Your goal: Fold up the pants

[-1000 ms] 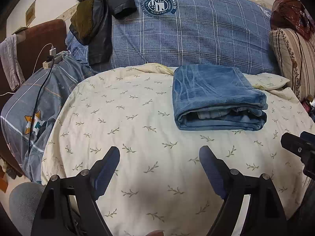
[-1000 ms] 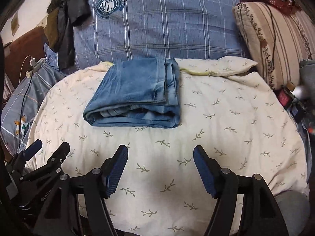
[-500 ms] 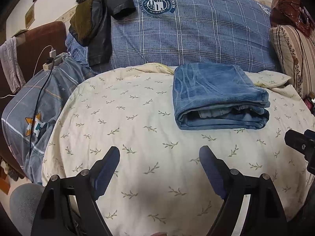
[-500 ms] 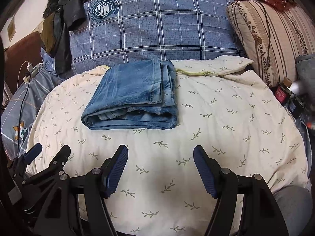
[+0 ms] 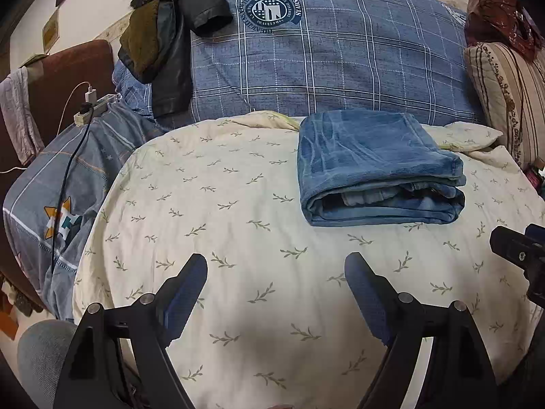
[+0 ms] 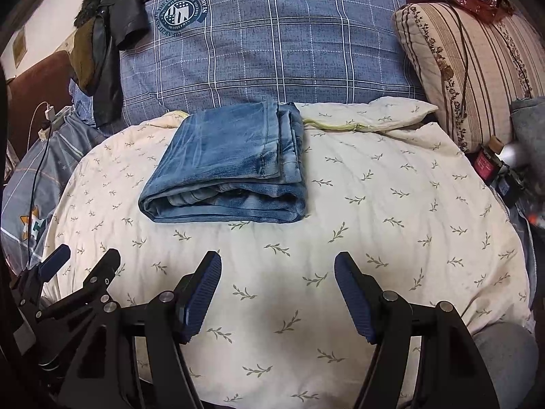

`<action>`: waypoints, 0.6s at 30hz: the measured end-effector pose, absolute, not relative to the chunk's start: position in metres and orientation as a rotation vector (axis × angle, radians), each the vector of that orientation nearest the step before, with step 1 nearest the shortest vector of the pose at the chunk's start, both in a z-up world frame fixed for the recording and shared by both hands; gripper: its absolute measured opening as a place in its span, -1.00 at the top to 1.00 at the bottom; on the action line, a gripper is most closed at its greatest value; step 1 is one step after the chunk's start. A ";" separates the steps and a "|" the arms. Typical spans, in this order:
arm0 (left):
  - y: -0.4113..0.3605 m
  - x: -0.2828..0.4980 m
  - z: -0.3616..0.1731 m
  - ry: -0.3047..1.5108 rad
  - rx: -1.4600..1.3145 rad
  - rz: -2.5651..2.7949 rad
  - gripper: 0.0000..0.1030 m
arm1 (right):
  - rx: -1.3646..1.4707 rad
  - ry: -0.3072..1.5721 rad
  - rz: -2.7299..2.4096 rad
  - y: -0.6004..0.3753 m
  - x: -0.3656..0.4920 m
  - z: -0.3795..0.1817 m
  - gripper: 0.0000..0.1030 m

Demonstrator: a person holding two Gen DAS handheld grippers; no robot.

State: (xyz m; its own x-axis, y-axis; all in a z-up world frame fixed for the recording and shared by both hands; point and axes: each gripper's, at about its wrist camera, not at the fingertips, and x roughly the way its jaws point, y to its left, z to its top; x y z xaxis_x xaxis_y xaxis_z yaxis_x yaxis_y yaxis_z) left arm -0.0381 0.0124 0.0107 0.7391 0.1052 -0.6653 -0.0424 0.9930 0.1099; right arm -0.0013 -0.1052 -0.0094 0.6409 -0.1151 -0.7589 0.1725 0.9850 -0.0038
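The blue denim pants (image 5: 374, 167) lie folded into a compact rectangle on the cream leaf-print quilt (image 5: 238, 225), toward its far side; they also show in the right wrist view (image 6: 231, 170). My left gripper (image 5: 276, 269) is open and empty, hovering over the quilt well in front of the pants. My right gripper (image 6: 277, 266) is open and empty too, in front of the pants. The left gripper's body shows at the lower left of the right wrist view (image 6: 68, 293).
A blue plaid duvet (image 5: 323, 54) with a round crest is piled behind the pants. A dark jacket (image 5: 170, 41) lies at the back left. A striped pillow (image 6: 477, 68) is at the right. A power strip with cables (image 5: 92, 109) sits at the left.
Both grippers have drifted slightly; the pants sit a little lower in both views. The pants themselves have not moved and both grippers stay open.
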 end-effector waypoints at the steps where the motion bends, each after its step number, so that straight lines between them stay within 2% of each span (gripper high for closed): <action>1: 0.012 -0.039 0.011 0.733 0.089 0.084 -0.62 | 0.071 0.860 -0.165 -0.105 -0.001 -0.009 -0.36; 18: 0.008 -0.040 0.012 0.727 0.085 0.093 -0.62 | 0.075 0.866 -0.168 -0.106 -0.001 -0.010 -0.36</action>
State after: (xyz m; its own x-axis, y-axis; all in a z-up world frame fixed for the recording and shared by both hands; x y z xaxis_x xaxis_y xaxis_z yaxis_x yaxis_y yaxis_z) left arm -0.0401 0.0082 0.0117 0.7434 0.1147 -0.6590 -0.0557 0.9924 0.1099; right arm -0.0008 -0.1060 -0.0096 0.6361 -0.1162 -0.7628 0.1769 0.9842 -0.0024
